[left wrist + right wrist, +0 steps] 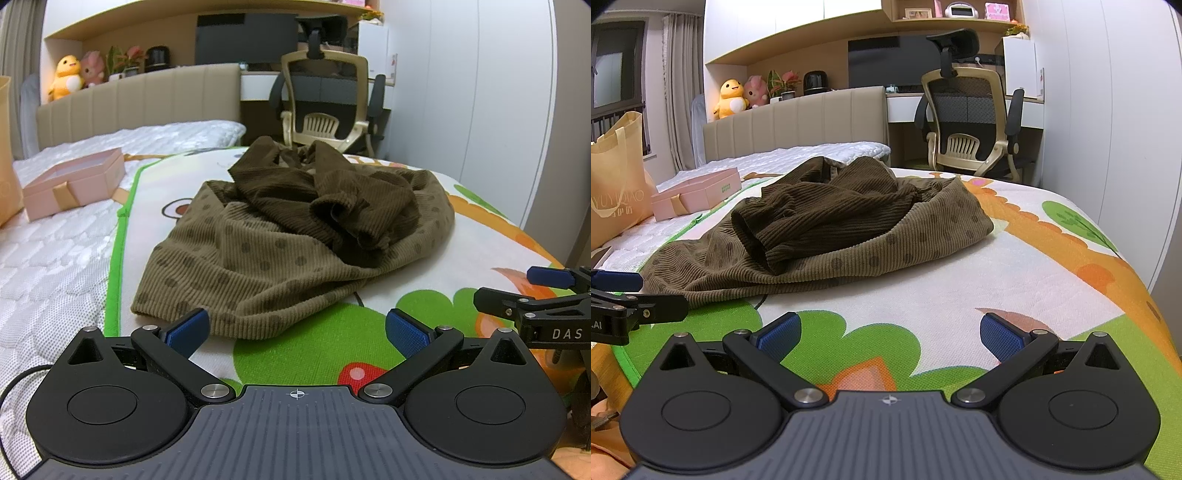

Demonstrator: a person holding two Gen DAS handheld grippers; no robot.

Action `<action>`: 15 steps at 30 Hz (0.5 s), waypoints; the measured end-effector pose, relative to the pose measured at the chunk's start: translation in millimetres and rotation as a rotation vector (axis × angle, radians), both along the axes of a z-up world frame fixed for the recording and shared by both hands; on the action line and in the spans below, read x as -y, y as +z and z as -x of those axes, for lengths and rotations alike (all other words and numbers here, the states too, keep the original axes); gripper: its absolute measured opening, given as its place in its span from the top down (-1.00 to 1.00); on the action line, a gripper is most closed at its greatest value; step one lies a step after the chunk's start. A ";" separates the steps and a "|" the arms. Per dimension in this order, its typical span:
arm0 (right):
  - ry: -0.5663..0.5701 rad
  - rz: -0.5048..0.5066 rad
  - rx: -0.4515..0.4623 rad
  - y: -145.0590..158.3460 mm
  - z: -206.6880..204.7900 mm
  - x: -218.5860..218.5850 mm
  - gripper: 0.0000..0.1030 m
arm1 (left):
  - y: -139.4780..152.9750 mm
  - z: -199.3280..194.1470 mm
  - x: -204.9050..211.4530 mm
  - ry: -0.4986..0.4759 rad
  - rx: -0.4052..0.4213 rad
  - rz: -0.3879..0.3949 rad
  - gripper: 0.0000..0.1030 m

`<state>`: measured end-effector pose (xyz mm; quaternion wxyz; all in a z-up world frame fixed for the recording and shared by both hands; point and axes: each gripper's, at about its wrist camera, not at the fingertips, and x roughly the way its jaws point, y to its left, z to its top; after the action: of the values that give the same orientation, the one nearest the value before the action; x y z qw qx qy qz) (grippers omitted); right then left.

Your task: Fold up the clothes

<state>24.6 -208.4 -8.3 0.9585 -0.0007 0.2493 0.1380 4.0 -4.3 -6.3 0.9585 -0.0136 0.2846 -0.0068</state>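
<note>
A brown ribbed garment (280, 229), dotted with darker spots, lay crumpled in a heap on a cartoon-printed mat (317, 343) spread over a white quilted mattress (55, 266). The left gripper (297, 326) hovered just before the garment's near hem, its 2 blue textured pads spread wide and empty. The right gripper (890, 330) was over bare mat, near the garment's right side, jaws likewise apart, holding nothing. A pink rectangular box (74, 181) with a ribbon sat on the mattress, left of the mat.
</note>
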 end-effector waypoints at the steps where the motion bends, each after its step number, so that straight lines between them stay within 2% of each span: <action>1: -0.001 -0.003 0.000 0.3 0.1 0.7 -1.00 | 0.2 0.1 0.4 0.000 -0.001 0.000 -1.00; 15: 0.023 -0.014 -0.029 7.7 -7.1 7.4 -1.00 | 3.0 -4.1 -0.5 -0.029 -0.014 -0.005 -1.00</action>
<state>31.7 -215.8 -0.6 0.9532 0.0051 0.2621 0.1505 8.1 -3.8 -3.3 0.9564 -0.0068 0.2913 -0.0200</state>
